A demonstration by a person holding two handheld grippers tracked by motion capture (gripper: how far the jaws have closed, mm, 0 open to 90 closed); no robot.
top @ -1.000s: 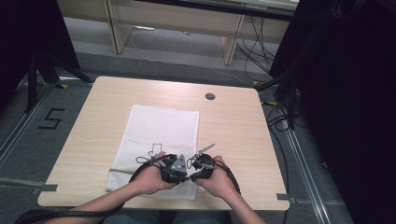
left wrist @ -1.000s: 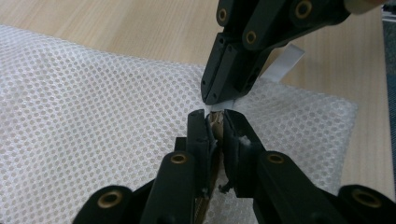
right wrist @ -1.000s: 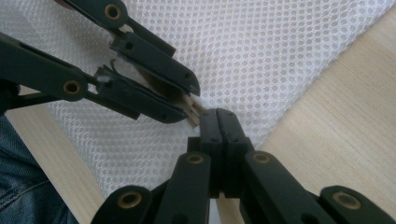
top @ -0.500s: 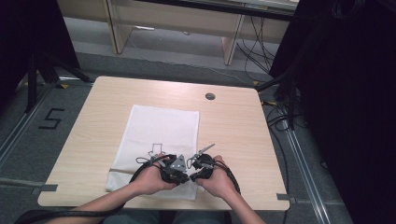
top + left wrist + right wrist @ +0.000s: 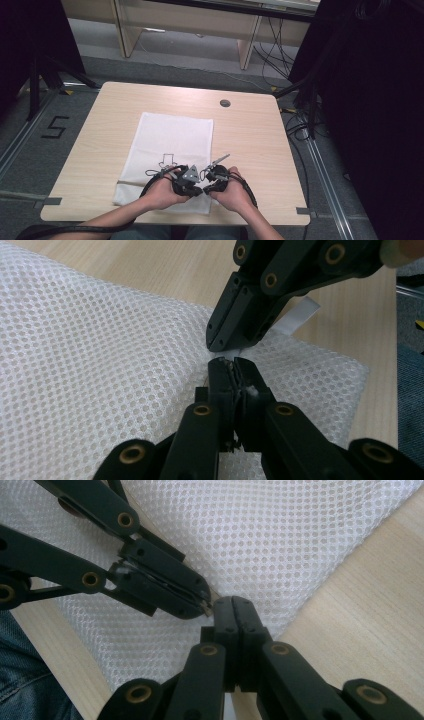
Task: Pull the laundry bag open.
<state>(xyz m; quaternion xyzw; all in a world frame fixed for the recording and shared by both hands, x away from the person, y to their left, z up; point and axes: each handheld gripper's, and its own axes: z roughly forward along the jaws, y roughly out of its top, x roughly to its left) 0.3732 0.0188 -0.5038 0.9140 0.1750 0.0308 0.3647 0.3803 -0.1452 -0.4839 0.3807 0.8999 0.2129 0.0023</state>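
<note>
Both pinched shut tip to tip on the near edge of the white mesh fabric bag (image 5: 170, 150), left claw (image 5: 231, 371) and right claw (image 5: 234, 605), bag stretching lengthwise away across the pale wooden counter (image 5: 250, 135), equally near either hand.

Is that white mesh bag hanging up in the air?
No, the white mesh bag lies flat on the light wooden table.
</note>
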